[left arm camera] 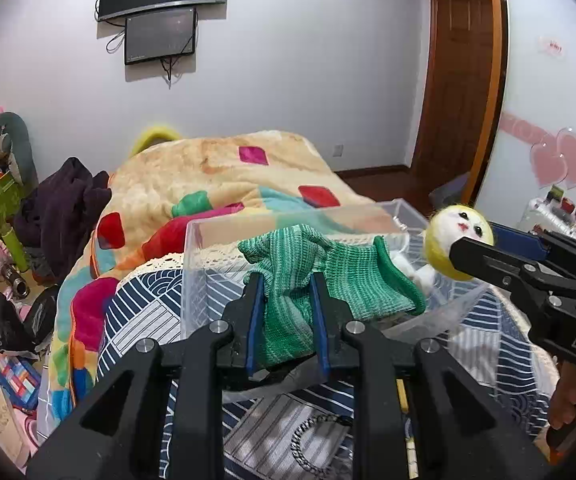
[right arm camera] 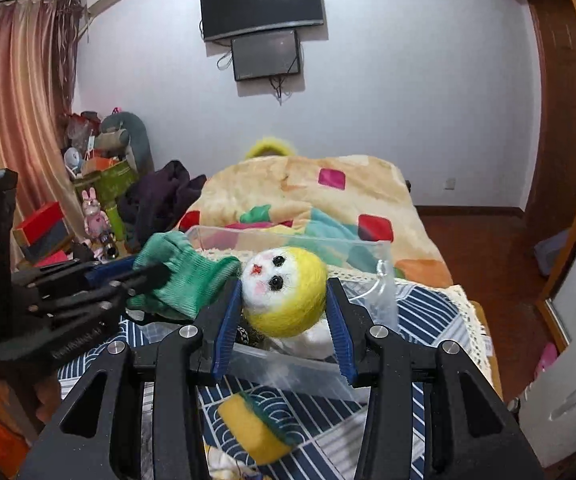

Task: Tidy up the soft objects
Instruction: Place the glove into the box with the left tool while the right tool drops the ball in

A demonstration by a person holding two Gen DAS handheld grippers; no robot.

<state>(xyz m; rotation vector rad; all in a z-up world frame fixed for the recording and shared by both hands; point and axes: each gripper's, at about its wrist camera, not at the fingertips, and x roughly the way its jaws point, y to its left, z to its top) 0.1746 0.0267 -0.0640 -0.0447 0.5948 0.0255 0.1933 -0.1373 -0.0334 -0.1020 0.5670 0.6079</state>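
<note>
Now 1 left tool (left arm camera: 287, 280) pinching 1 green glove (left arm camera: 328, 272), 1 right tool (right arm camera: 286, 292) gripping 1 doll (right arm camera: 288, 296), 1 clear bin (left arm camera: 208, 256)

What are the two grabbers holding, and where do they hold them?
The left gripper pinches the green knit glove mid-body. The right gripper squeezes the yellow felt doll by its head.

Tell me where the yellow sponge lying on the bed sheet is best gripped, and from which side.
Grip the yellow sponge across its narrower width at the middle, coming straight down from above. It lies flat on the patterned sheet, an oblong block with open space beside both long edges. Its near end is partly hidden.
</note>
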